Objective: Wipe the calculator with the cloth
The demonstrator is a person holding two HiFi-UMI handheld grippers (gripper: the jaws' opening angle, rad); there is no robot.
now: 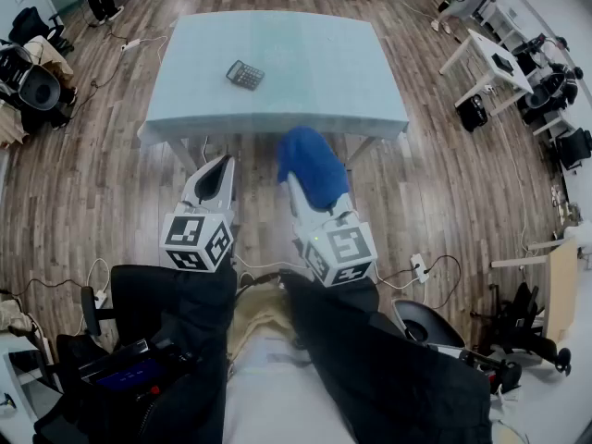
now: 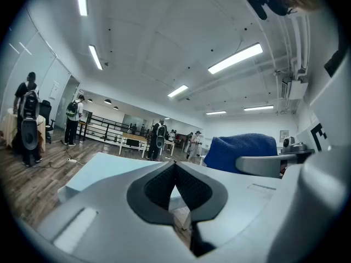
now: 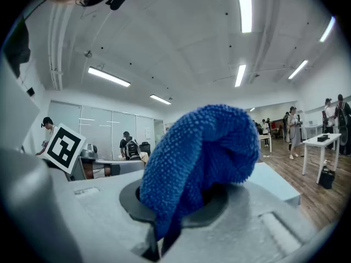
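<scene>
One cloth [image 3: 204, 152] in right gripper [image 3: 184, 200], calculator [image 1: 245, 75] apart

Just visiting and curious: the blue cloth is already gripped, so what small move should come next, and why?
Probably carry the right gripper forward over the table toward the calculator. Its jaws are shut on the cloth, yet both grippers hang short of the table's near edge, and the calculator lies bare farther in. The left gripper is shut and empty.
</scene>
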